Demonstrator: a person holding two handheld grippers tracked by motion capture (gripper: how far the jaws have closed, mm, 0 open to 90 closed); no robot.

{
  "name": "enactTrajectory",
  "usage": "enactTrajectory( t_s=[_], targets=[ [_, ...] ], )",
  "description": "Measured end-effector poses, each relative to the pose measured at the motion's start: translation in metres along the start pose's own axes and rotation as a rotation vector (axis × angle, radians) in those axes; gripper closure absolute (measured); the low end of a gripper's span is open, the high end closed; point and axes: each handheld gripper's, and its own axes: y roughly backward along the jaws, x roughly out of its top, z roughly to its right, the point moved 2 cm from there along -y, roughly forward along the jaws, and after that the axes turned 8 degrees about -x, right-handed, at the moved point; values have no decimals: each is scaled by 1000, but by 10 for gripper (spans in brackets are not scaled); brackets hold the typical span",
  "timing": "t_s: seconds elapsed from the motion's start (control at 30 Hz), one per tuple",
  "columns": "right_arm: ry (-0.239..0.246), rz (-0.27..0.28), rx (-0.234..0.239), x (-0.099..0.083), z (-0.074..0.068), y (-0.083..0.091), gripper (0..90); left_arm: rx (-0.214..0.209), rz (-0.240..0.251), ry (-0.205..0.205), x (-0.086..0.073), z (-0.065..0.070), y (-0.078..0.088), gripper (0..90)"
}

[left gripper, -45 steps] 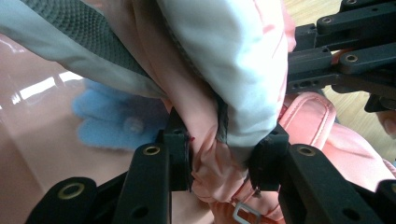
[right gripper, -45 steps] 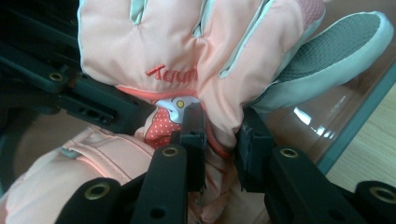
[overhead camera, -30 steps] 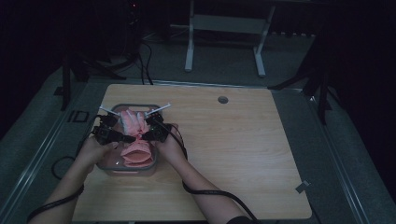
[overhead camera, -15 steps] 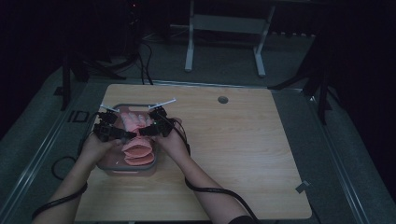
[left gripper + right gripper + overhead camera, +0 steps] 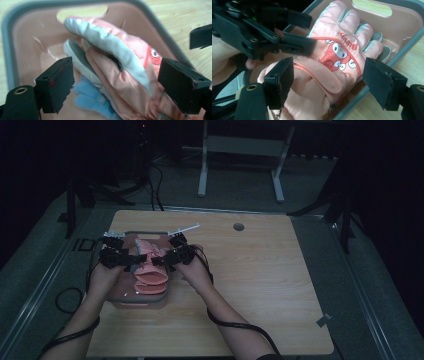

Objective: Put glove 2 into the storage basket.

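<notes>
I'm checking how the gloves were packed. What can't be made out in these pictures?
- Blue fabric under the pink glove, left gripper view: mostly covered, unidentifiable.
- Tray floor, right gripper view: hidden by the glove.
- Glove's print, high view: too small and dark.

table: a light wooden table (image 5: pixel 260 285) stood on a dark floor, a round hole (image 5: pixel 238 227) near its far edge.
tray: a grey-rimmed tray (image 5: pixel 122 299) sat at the table's left side.
glove: a pink glove (image 5: pixel 150 270) lay in the tray.
left gripper: the left gripper (image 5: pixel 131 263) hung over the glove, jaws just opened.
right gripper: the right gripper (image 5: pixel 156 260) hung beside it, jaws also just opened.
cable: a black cable (image 5: pixel 235 325) trailed along the right forearm.
</notes>
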Motion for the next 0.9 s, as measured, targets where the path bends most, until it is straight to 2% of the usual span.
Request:
enactTrajectory(
  t_s=[0.07, 0.1, 0.13, 0.17, 0.2, 0.27, 0.3, 0.33, 0.4, 0.57, 0.73, 0.87, 0.9],
  targets=[
    [0, 2, 7, -1, 3, 3, 237, -29, 22, -9, 0, 4, 5, 70],
    [0, 2, 7, -1, 3, 3, 237, -29, 22, -9, 0, 4, 5, 39],
    [0, 3, 9, -2, 5, 5, 237, -29, 22, -9, 0, 4, 5, 39],
    [3, 6, 18, -3, 7, 7, 234, -60, 43, -15, 0, 10, 11, 30],
    [2, 5, 22, -4, 7, 9, 231, -69, 53, -25, 1, 14, 15, 30],
    [14, 7, 25, -5, 9, 12, 229, -68, 65, -52, 2, 22, 20, 30],
    [15, 11, 27, -6, 9, 15, 230, -68, 65, -52, 2, 22, 20, 31],
    [22, 9, 32, -7, 9, 18, 228, -83, 72, -64, 3, 33, 24, 35],
    [28, 12, 29, -8, 10, 22, 225, -99, 78, -85, 4, 45, 26, 42],
    [34, 16, 29, -12, 15, 32, 191, -153, 89, -120, 4, 70, 25, 49],
    [42, 22, 7, -19, 23, 42, 185, -199, 72, -175, 2, 94, 18, 49],
    [45, 26, -8, -28, 32, 51, 185, -265, 61, -217, -2, 118, 11, 50],
    [46, 26, -12, -31, 35, 53, 185, -265, 61, -217, -2, 118, 11, 52]
  ],
)
